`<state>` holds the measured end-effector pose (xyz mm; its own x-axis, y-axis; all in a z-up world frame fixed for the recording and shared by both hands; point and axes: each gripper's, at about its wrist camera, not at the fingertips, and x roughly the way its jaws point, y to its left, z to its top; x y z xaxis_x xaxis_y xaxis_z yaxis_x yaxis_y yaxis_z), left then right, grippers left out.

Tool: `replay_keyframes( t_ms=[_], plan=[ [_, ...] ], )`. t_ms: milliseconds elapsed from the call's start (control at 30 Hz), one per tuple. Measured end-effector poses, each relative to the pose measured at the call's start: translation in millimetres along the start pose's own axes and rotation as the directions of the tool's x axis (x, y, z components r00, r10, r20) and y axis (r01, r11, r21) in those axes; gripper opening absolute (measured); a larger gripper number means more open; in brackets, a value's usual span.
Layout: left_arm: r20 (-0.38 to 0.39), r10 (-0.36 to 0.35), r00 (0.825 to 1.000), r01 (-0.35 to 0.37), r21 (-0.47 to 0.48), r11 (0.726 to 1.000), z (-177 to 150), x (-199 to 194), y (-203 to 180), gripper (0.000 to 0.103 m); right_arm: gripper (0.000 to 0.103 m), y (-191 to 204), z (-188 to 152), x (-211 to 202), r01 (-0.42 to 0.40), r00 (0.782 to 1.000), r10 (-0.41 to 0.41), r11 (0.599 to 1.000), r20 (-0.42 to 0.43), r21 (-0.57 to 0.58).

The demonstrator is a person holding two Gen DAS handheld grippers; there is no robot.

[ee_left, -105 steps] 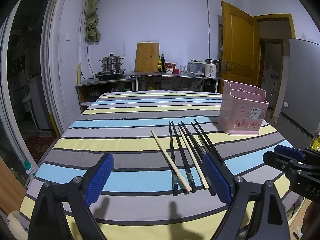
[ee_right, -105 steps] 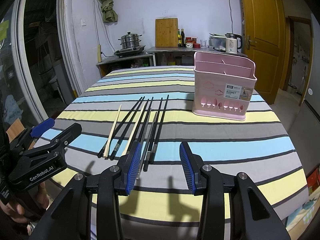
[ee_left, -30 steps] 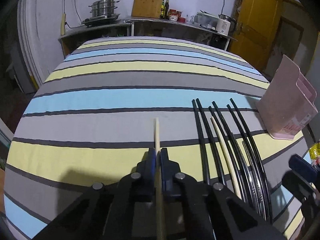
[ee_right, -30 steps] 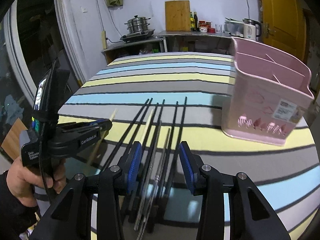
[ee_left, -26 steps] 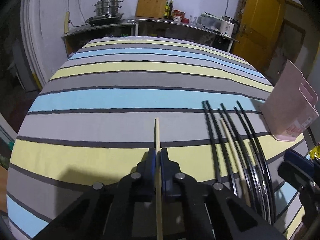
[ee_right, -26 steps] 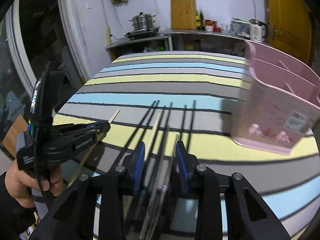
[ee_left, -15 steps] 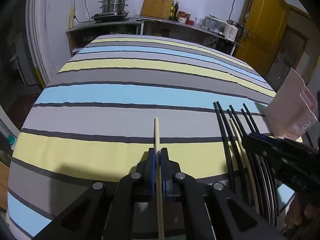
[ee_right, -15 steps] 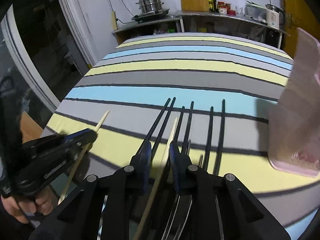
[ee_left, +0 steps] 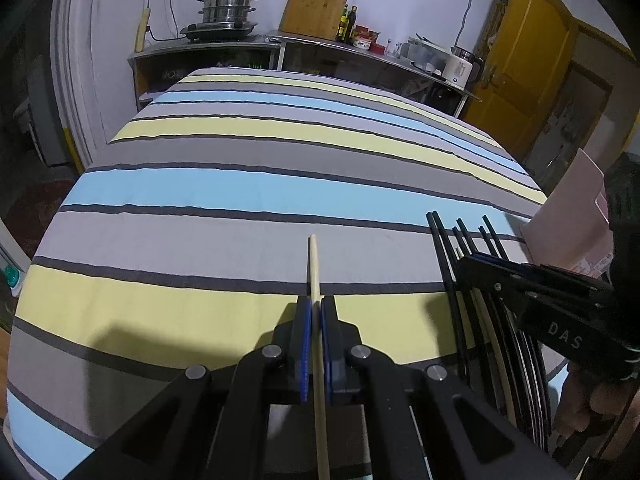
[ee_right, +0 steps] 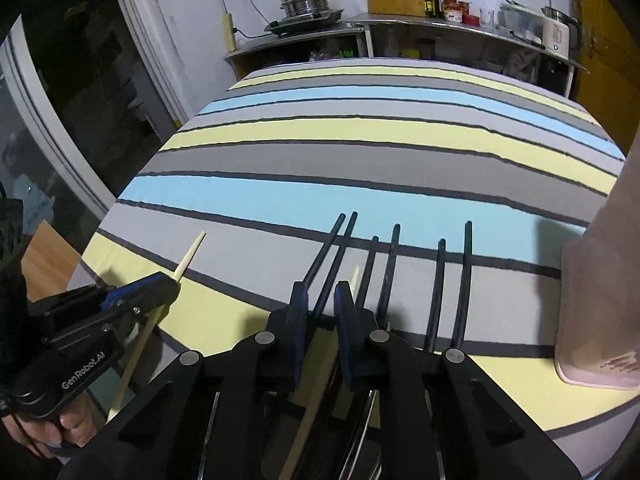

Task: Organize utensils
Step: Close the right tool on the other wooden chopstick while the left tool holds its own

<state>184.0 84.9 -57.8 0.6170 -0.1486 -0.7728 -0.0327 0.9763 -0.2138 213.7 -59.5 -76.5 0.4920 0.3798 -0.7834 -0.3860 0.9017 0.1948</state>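
Note:
My left gripper [ee_left: 314, 312] is shut on a pale wooden chopstick [ee_left: 313, 264], which sticks forward over the striped tablecloth; it also shows in the right wrist view [ee_right: 191, 255]. My right gripper [ee_right: 320, 300] sits low over a row of black chopsticks [ee_right: 384, 272], its jaws narrowly apart around two of them and a second wooden chopstick [ee_right: 353, 276]. The black chopsticks [ee_left: 452, 264] lie at the right in the left wrist view. The pink utensil basket [ee_right: 600, 288] stands at the right edge and shows in the left wrist view [ee_left: 572, 220].
The striped tablecloth [ee_left: 248, 184] covers the table. A counter [ee_left: 360, 52] with a steamer pot [ee_left: 226, 10], cutting board and kettle stands behind. A yellow door [ee_left: 528, 56] is at the back right.
My left gripper stays shut on the wooden chopstick and has drifted slightly. My right gripper has dropped onto the chopstick row and its jaws have narrowed around them.

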Motion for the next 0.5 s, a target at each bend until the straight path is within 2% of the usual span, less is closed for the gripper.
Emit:
replay_keyframes(
  t_ms=[233, 500],
  plan=[
    [-0.002, -0.001, 1.0, 0.001, -0.002, 1.0, 1.2, 0.2, 0.9, 0.005, 0.015, -10.8, 0.6, 1.8, 0.021, 1.0, -0.021, 0.998, -0.011, 0.057],
    [-0.03, 0.022, 0.999, -0.021, 0.028, 0.999, 11.2, 6.4, -2.4, 0.006, 0.013, 0.1, 3.7, 7.7, 0.077, 0.997, -0.078, 0.997, -0.029, -0.014]
  ],
)
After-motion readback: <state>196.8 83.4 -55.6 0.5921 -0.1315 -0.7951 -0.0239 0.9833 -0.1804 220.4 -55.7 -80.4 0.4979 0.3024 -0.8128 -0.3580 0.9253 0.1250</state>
